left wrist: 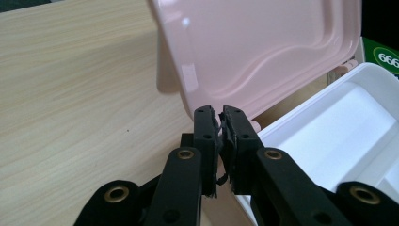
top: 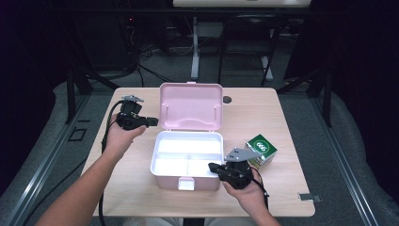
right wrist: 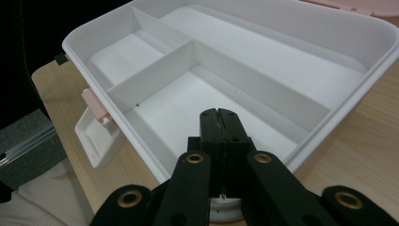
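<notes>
The left tongs [left wrist: 220, 115] stood slightly parted with nothing between them, just short of the pink lid's [left wrist: 263, 52] edge. The right tongs [right wrist: 219, 115] were pressed together, empty, over the white box's [right wrist: 301, 42] near compartment; a green carton [top: 260, 149] lay just beside them.

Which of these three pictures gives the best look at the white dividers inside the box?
The right gripper view: it looks straight down into the white tray, so the dividers and all three compartments show plainly. The high view shows the dividers small and washed out. The left gripper view catches only a corner of the tray.
</notes>
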Demonstrator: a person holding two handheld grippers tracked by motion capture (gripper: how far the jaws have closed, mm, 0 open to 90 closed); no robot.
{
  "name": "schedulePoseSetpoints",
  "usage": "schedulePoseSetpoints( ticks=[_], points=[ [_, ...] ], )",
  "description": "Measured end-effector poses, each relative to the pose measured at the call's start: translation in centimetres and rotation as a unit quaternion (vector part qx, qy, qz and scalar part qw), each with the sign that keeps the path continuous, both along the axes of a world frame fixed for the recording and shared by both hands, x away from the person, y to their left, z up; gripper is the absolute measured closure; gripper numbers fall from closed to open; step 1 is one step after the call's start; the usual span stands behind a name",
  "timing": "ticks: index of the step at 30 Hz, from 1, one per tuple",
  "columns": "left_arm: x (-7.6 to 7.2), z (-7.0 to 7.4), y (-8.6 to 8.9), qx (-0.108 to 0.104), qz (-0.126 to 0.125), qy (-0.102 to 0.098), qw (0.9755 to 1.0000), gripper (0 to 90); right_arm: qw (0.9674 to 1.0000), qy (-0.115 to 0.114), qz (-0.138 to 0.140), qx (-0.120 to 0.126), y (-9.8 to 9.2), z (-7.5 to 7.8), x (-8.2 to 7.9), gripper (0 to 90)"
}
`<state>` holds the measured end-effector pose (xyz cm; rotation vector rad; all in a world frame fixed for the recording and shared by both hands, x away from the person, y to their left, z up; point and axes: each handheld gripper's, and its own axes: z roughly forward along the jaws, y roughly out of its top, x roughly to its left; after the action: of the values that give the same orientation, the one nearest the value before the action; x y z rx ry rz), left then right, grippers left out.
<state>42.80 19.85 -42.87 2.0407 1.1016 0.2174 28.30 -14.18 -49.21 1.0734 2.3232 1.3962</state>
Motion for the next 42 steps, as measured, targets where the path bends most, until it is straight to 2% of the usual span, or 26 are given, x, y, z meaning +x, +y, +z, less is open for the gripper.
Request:
schedulePoseSetpoints(
  ticks=[12,15,17,20,21,24,32,42],
  points=[
    [-0.3,0.1,-0.1,0.001,-0.006,0.005,1.0000,78.2,1.0000,-0.003,-0.002,0.000,0.0,0.0,0.0,90.0],
    [-0.3,0.0,0.1,0.002,-0.011,0.011,0.9999,70.4,1.0000,-0.003,-0.002,0.000,0.0,0.0,0.0,90.0],
    [-0.4,-0.1,0.1,0.011,-0.013,0.012,0.9998,67.0,1.0000,-0.001,-0.003,0.002,0.0,0.0,0.0,90.0],
    [-0.5,0.1,0.3,0.014,-0.013,0.011,0.9998,63.8,1.0000,-0.002,-0.005,0.004,0.0,0.0,0.0,90.0],
    [-0.6,0.2,0.4,0.013,-0.013,0.011,0.9998,62.3,1.0000,-0.005,-0.003,0.004,0.1,0.0,-0.1,86.4],
    [-0.8,0.6,0.6,0.016,-0.019,0.009,0.9996,60.7,1.0000,-0.008,-0.001,0.001,0.1,0.1,-0.1,84.1],
    [-1.8,1.9,0.9,0.048,-0.056,0.005,0.9973,62.2,0.9998,-0.014,-0.007,0.012,-0.5,1.3,-0.2,74.9],
    [-2.4,2.7,0.9,0.074,-0.083,0.000,0.9938,64.9,0.9997,-0.014,-0.016,0.014,-2.1,2.3,0.0,67.3]
  ],
)
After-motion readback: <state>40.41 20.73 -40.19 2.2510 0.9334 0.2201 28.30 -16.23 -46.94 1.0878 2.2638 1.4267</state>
